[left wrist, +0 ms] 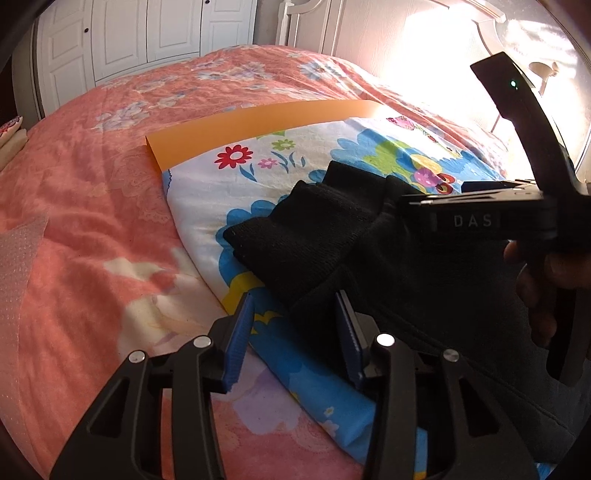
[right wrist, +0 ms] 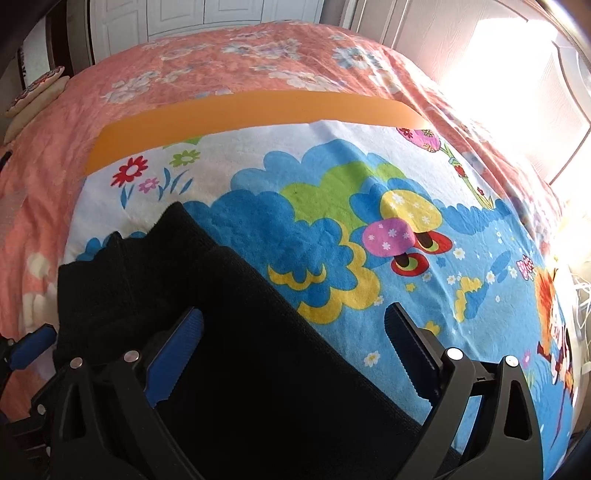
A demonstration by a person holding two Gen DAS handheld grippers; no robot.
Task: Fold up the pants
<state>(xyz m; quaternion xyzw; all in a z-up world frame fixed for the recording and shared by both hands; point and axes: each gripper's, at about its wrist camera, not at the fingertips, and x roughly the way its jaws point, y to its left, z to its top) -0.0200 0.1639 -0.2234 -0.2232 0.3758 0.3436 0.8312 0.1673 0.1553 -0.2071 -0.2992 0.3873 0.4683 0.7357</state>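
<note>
Pants bunched on cartoon blanket, bed underneath. Left gripper and right gripper: jaws spread, straddling black fabric, likely positioning for a fold.

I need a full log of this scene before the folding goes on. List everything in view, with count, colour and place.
pants: one, black, on the cartoon blanket
blanket: one, blue, white and yellow cartoon print, spread on the bedspread
board: one, orange, under the blanket's far edge
bedspread: one, pink floral, covers the bed
cupboard doors: white, beyond the bed
left gripper: black with blue pads, open over the pants' edge
right gripper: black with blue pads, open over the pants
</note>
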